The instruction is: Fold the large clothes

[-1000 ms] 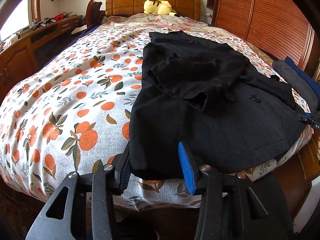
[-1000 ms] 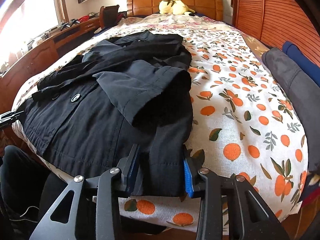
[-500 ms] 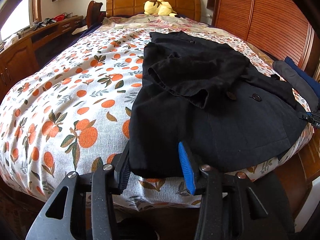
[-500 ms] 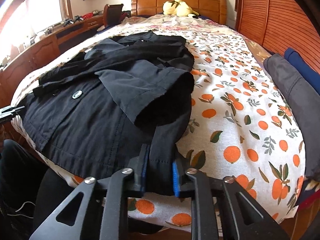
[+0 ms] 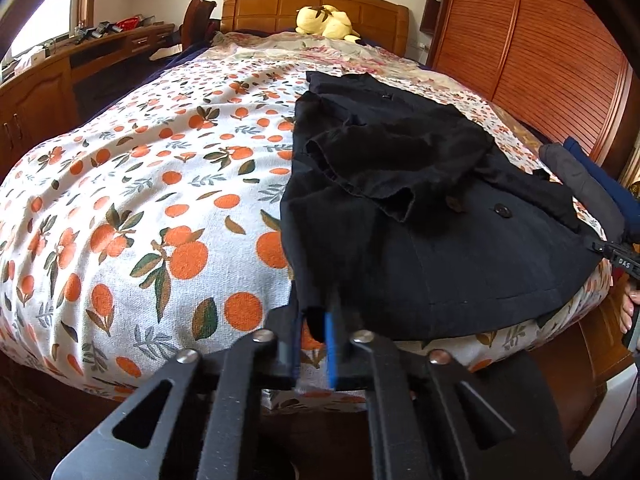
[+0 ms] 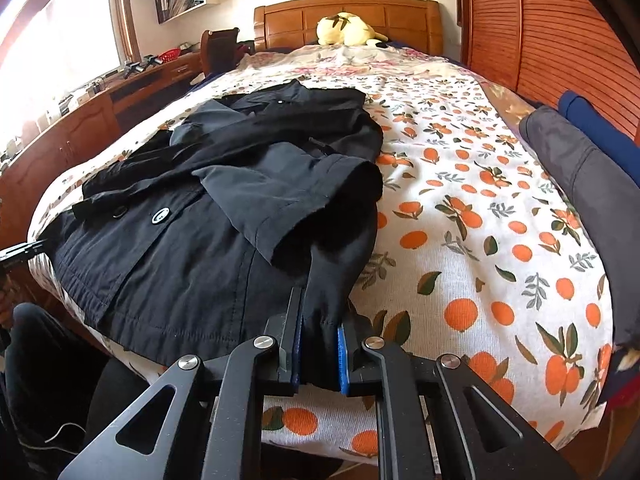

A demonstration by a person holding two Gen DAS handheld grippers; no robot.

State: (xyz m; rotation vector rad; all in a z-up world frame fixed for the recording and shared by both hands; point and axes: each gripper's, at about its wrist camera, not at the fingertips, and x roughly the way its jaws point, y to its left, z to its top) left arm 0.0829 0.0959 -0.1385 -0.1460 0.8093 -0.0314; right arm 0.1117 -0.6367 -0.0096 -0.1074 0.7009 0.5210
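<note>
Black coat [image 5: 440, 240] spread flat on orange-print bedspread [image 5: 140, 200], hem at near edge of bed, both sleeves folded across front. Left gripper [image 5: 312, 328] just clamped tight on one hem corner; right gripper [image 6: 318, 344] pinched on the other corner, fabric bunched between blue pads [image 6: 343, 356]. Yellow plush toy [image 5: 326, 22] by headboard; grey and blue garments [image 6: 580, 168] along far side.

Wooden headboard [image 5: 312, 8], louvred wardrobe [image 5: 540, 60], bright window [image 6: 60, 40], perhaps a desk [image 5: 100, 48]
</note>
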